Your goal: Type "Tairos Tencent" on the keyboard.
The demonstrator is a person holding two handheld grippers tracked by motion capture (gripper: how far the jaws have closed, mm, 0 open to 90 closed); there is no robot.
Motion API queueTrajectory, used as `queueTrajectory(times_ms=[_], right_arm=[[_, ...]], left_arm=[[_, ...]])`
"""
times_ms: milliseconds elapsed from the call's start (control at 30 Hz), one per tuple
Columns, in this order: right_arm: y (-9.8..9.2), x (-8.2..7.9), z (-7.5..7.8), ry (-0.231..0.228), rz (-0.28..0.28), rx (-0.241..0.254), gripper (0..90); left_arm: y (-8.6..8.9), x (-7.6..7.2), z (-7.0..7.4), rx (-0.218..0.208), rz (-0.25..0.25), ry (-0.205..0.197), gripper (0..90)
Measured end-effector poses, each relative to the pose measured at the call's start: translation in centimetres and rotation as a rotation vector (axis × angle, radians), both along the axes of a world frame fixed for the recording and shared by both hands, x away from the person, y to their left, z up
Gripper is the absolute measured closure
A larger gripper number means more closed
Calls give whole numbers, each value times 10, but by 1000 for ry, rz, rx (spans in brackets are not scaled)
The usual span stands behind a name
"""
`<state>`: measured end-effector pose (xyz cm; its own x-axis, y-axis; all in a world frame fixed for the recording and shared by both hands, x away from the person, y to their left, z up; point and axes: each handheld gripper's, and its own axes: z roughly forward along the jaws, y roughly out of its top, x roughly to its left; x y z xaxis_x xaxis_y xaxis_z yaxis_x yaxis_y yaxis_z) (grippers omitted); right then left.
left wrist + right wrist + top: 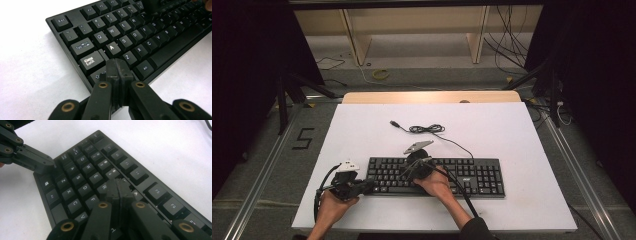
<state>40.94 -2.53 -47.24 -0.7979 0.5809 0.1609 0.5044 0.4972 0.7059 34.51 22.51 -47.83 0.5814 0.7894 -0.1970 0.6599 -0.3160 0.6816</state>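
Note:
A black keyboard [462, 175] lies across the near half of the white table [512, 125], its cable running back to a coiled bundle [427, 129] and a USB plug. My left gripper [368, 187] is shut with nothing between its jaws; its tips [117, 65] rest at the keyboard's [130, 32] left end, over the left Shift key below Caps Lock [90, 61]. My right gripper [408, 172] is also shut and empty, its tips [119, 187] down on the keyboard [82, 180] by the R and T keys. The left gripper's [51, 163] jaws reach in at the keyboard's corner in the right gripper view.
Beyond the table stand a wooden shelf frame [412, 30] and loose cables on the floor. Black tripod legs [302, 85] flank the table on both sides. White tabletop stretches to the right of and behind the keyboard.

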Motion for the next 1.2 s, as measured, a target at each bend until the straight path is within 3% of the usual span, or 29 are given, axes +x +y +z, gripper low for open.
queueTrajectory(times_ms=[733, 1200], right_arm=[[1, 3, -5, 6, -8, -8, 900], [2, 2, -6, 18, -9, -16, 900]], left_arm=[[0, 4, -1, 6, 10, 8, 890], [2, 5, -2, -11, 9, 14, 889]])
